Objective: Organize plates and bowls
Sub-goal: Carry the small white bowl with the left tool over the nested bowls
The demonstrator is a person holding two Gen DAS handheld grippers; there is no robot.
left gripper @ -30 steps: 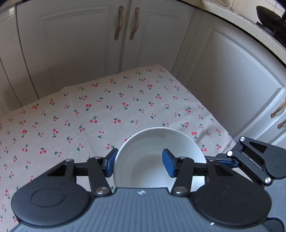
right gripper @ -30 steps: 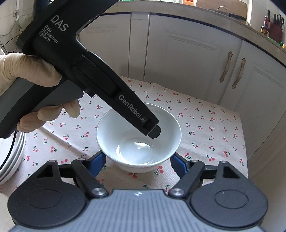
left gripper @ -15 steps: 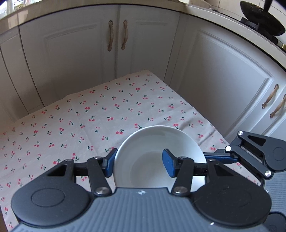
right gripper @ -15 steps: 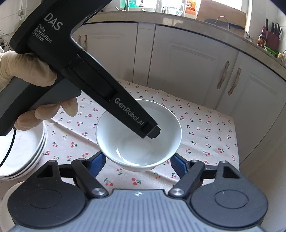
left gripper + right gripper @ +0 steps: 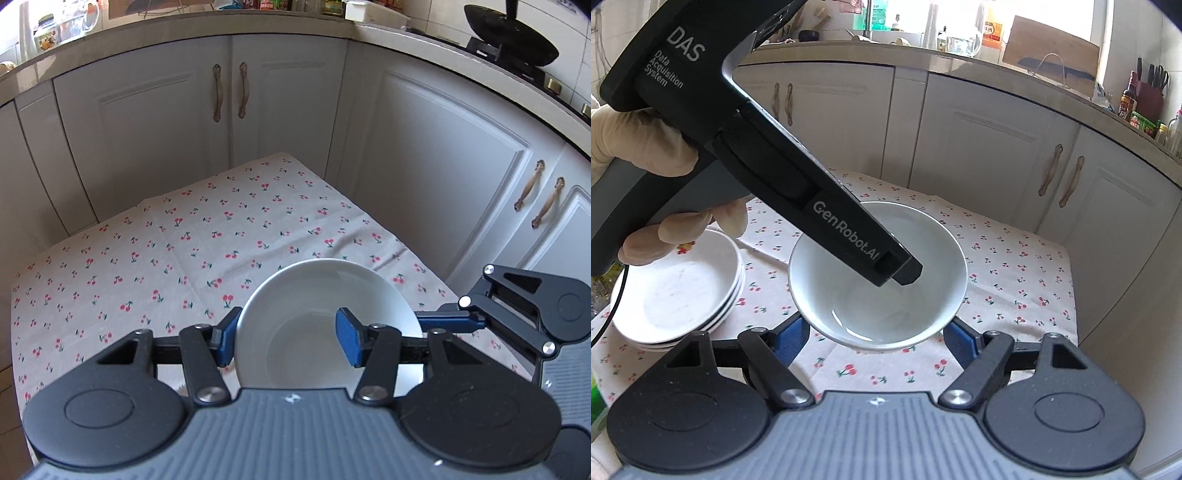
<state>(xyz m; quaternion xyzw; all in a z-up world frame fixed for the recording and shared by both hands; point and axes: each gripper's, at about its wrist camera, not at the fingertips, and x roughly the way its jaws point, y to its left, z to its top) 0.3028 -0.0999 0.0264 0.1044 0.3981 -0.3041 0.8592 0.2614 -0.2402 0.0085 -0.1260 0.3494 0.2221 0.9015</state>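
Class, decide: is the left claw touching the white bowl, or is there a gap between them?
Touching. The left wrist view shows the left claw clamped on the white bowl: one blue pad outside the rim, the other inside, the wall pinched between them.

Black hand-held gripper (image 5: 286, 341) with blue pads, silver screws and white "DAS" lettering; cream glove (image 5: 646, 155).

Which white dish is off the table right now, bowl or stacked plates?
The bowl: the left tongs pinch its rim and it hangs above the cloth. The stacked plates rest on the cloth at its left.
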